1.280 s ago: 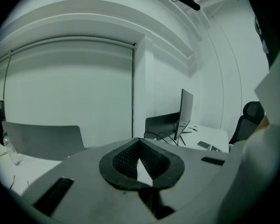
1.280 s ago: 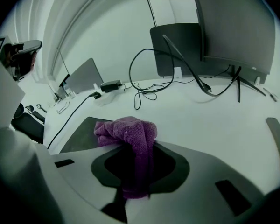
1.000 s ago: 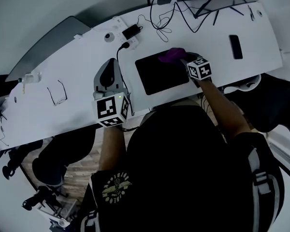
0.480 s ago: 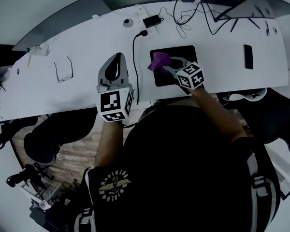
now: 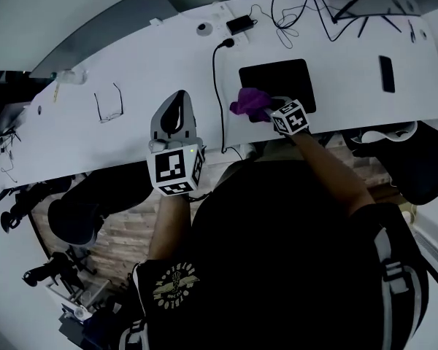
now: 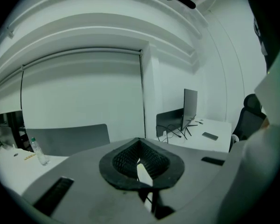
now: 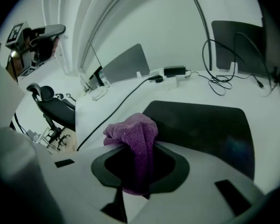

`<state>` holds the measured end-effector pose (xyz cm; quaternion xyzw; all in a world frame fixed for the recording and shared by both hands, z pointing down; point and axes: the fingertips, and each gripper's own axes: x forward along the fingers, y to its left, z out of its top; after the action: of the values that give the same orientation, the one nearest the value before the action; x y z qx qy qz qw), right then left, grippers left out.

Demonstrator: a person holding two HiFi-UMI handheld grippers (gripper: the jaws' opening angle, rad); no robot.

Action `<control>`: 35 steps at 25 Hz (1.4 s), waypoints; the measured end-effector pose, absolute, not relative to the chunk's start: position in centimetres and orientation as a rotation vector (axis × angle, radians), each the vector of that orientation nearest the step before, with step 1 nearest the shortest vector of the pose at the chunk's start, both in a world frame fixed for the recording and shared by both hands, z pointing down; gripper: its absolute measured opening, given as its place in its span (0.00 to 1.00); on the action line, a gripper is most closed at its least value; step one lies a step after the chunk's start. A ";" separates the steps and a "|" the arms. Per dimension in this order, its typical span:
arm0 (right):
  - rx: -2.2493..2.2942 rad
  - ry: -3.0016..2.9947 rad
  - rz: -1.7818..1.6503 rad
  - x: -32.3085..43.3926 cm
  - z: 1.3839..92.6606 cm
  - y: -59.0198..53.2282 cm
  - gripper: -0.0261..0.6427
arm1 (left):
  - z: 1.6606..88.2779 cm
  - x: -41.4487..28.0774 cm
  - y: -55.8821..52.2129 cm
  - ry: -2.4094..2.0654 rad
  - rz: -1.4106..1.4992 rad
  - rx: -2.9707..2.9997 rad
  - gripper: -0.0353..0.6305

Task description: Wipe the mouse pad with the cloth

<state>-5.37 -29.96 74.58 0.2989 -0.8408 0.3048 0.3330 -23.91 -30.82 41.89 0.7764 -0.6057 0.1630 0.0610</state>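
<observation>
The black mouse pad [image 5: 281,79] lies on the white desk [image 5: 131,71], seen in the right gripper view as a dark mouse pad [image 7: 200,125] just ahead of the jaws. A purple cloth [image 5: 248,102] sits bunched over the pad's near left corner, half on the desk. My right gripper [image 5: 271,109] is shut on it; the cloth [image 7: 135,136] hangs out from between the jaws of the right gripper [image 7: 139,169]. My left gripper [image 5: 177,100] hovers left of the pad, near the desk's front edge, shut and holding nothing. From the left gripper [image 6: 141,168] I see only the room.
A black cable [image 5: 219,93] runs down the desk between the two grippers. Glasses [image 5: 109,102] lie at the left, a phone [image 5: 387,74] at the right. A power adapter [image 5: 241,24] and tangled wires sit at the back. An office chair [image 7: 51,104] stands beyond the desk's end.
The right gripper has dragged the cloth from the pad's far right across it to its near left corner. The left gripper has held its place.
</observation>
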 end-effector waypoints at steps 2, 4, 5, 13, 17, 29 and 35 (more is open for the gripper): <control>0.831 -2.151 0.799 -3.2 75.3 -30.0 0.17 | 42.0 -23.6 -30.5 -1.818 0.487 2.367 0.06; 0.892 -2.118 0.799 -0.8 75.6 -30.1 0.17 | 42.0 -23.3 -30.4 -1.807 0.475 2.384 0.06; 0.923 -2.102 0.799 0.5 75.7 -30.2 0.17 | 41.9 -23.0 -30.4 -1.802 0.469 2.392 0.06; 1.084 -1.972 0.811 10.0 76.0 -30.1 0.17 | 41.2 -22.3 -31.7 -1.816 0.427 2.403 0.06; 1.119 -1.930 0.816 13.6 76.2 -30.0 0.17 | 40.8 -21.4 -32.1 -1.833 0.418 2.397 0.06; 1.081 -2.346 0.677 12.4 64.2 -32.8 0.17 | 36.9 -14.4 -32.6 -1.867 0.360 2.467 0.06; 1.028 -2.646 0.497 11.2 52.0 -33.9 0.17 | 33.7 -13.1 -32.3 -1.927 0.242 2.446 0.06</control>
<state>11.25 -33.94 51.96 0.3536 -0.9105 0.1708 0.1294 -13.13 -32.32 33.65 0.7831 -0.6170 0.0774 0.0094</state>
